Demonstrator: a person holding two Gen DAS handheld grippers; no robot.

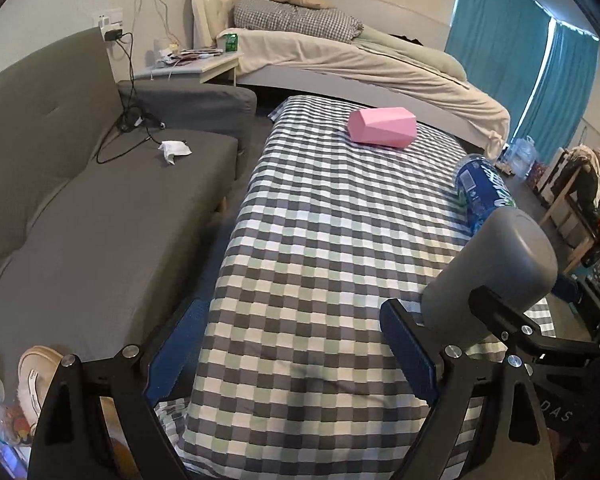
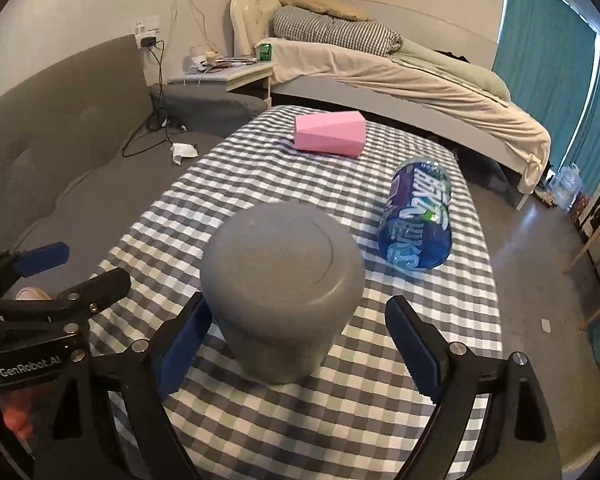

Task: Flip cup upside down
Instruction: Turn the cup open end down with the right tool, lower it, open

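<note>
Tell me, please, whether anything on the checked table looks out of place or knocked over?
The blue water bottle lies on its side near the table's right edge, and the pink box also lies flat. The grey cup stands bottom-up between the open right claw. No spill is visible.

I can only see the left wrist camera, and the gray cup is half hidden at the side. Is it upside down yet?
Observer: Yes. The right wrist view shows the gray cup standing on the checked cloth with its closed bottom facing up.
Operator: Is the other gripper squeezing it?
Observer: No. The right gripper has its jaws spread open on either side of the cup.
Operator: What's the blue thing behind it?
Observer: A blue bottle, lying on its side, apart from the cup.
</note>
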